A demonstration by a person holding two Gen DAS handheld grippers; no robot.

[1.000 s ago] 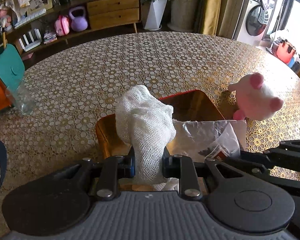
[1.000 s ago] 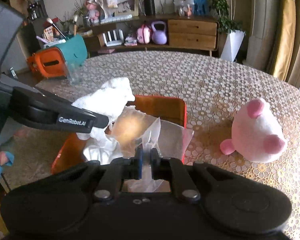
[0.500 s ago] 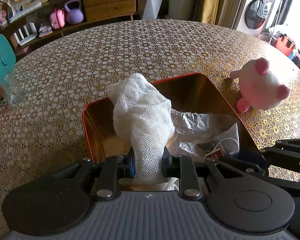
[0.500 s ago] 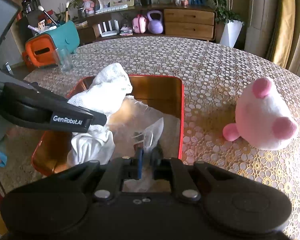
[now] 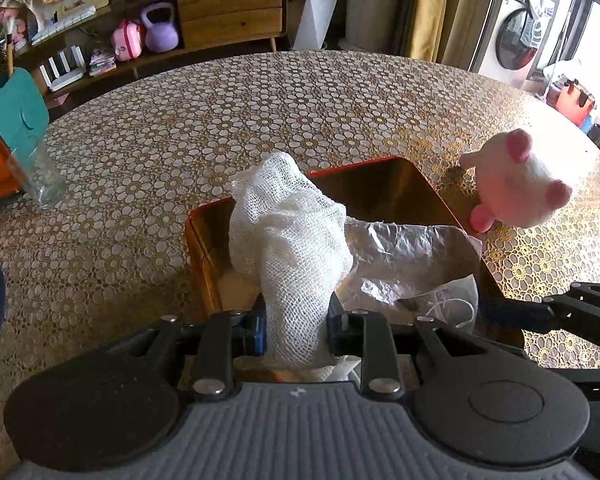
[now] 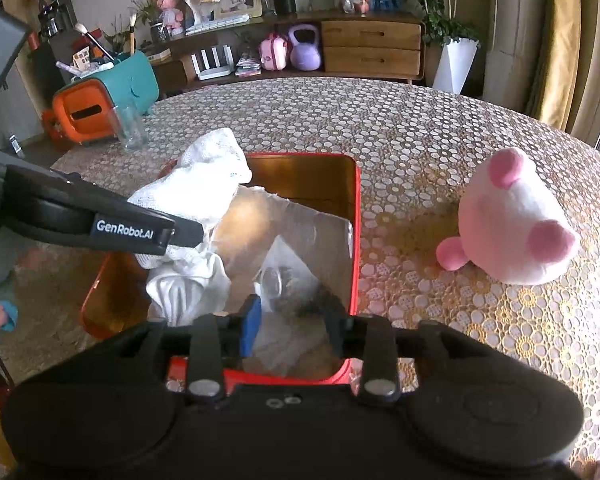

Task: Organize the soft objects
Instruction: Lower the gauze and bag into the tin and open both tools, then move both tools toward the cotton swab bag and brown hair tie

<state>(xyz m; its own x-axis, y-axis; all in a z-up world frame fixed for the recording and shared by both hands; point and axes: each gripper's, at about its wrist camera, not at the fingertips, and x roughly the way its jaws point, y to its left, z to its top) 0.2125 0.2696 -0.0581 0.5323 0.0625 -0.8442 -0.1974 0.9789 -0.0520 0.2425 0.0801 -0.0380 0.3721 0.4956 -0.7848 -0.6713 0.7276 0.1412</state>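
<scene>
While inside the box (image 5: 384,188), gauze cloth (image 5: 288,240) between left fingers (image 5: 256,330).

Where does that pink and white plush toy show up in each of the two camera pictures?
Left wrist view: the plush toy sits at the right edge, on the table just right of the red box.
Right wrist view: the plush toy lies right of centre, again on the table right of the box.
Shared landmark: the purple kettlebell on the far shelf.

A lived-in home: a lace-patterned dining table (image 5: 300,120), a wooden sideboard (image 6: 372,48) with toys and a framed photo, a potted plant (image 6: 456,56), curtains and a washing machine (image 5: 512,36).
</scene>
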